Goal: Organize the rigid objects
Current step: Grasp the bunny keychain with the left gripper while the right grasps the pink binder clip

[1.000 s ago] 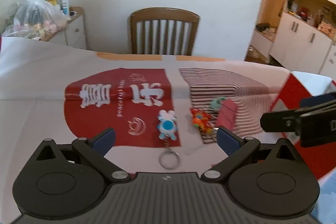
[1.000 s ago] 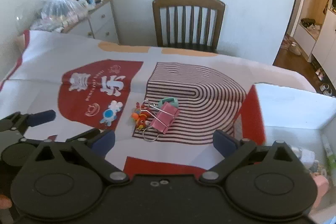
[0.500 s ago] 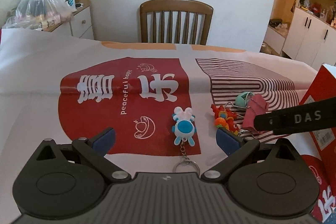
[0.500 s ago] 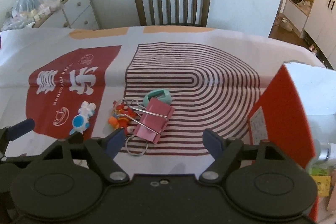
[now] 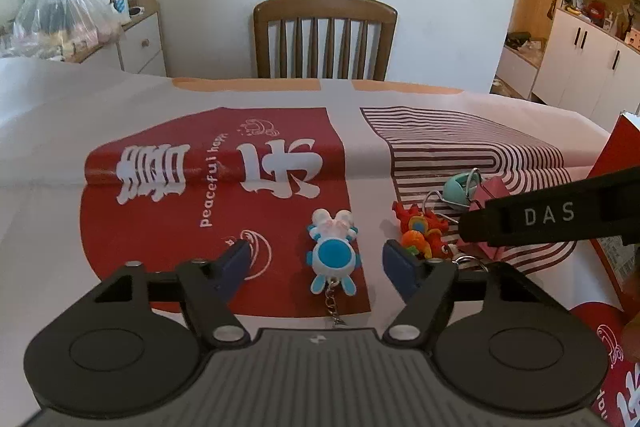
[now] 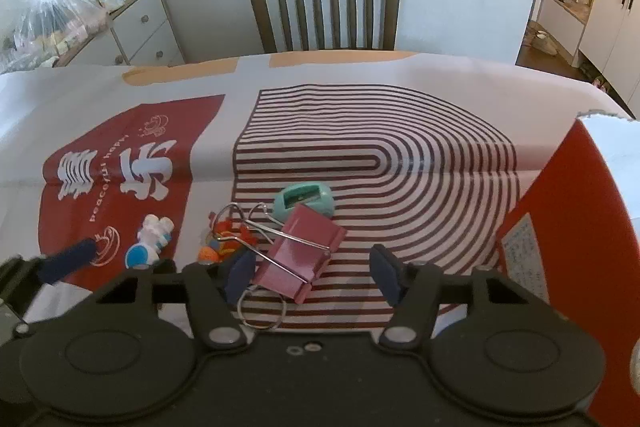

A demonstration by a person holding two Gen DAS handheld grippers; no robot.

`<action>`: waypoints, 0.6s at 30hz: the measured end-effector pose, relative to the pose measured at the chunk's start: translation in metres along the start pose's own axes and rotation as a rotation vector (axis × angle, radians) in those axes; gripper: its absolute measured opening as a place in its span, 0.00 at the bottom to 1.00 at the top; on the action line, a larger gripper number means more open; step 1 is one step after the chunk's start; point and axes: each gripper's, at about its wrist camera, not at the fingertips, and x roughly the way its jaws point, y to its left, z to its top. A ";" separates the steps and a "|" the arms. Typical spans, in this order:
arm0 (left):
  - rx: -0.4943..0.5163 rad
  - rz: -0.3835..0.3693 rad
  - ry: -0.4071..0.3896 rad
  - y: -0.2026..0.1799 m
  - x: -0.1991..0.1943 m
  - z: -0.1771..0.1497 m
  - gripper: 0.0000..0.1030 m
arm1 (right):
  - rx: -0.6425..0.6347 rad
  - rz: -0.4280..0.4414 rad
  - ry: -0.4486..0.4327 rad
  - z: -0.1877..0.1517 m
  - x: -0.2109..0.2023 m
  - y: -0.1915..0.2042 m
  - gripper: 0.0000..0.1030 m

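Observation:
A blue and white figure keychain [image 5: 333, 251] lies on the red print of the tablecloth, between the fingertips of my open left gripper [image 5: 318, 261]; it also shows in the right wrist view [image 6: 148, 245]. An orange and red toy keychain [image 5: 418, 231] lies to its right. A pink binder clip [image 6: 302, 253] lies on the striped print, between the fingertips of my open right gripper [image 6: 314, 273]. A teal sharpener [image 6: 304, 201] sits just behind the clip. Both grippers hover low over the table and hold nothing.
A red and white box [image 6: 560, 211] stands open at the table's right side. A wooden chair [image 5: 325, 35] stands at the far edge. A drawer cabinet [image 5: 140, 45] with a plastic bag [image 5: 56, 15] is at the back left. White cupboards [image 5: 588, 67] are at the right.
Both grippers have moved forward and down toward the small objects. The left one now straddles the blue figure, the right one the pink clip. Both jaws have narrowed somewhat.

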 end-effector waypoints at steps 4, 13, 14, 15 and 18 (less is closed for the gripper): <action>-0.006 0.006 -0.001 0.000 0.004 0.000 0.61 | 0.011 0.006 -0.008 0.001 0.003 0.003 0.52; 0.003 -0.006 0.000 0.000 0.005 0.000 0.31 | 0.025 -0.004 -0.033 -0.004 -0.002 0.002 0.40; 0.015 -0.003 0.003 -0.003 0.005 0.001 0.28 | 0.024 -0.005 -0.036 -0.004 -0.003 0.002 0.39; 0.028 0.004 0.006 -0.005 0.005 0.001 0.27 | 0.023 -0.007 -0.040 -0.005 -0.004 0.002 0.38; 0.056 0.016 0.014 -0.010 0.004 0.002 0.27 | 0.026 -0.009 -0.043 -0.009 -0.009 0.000 0.33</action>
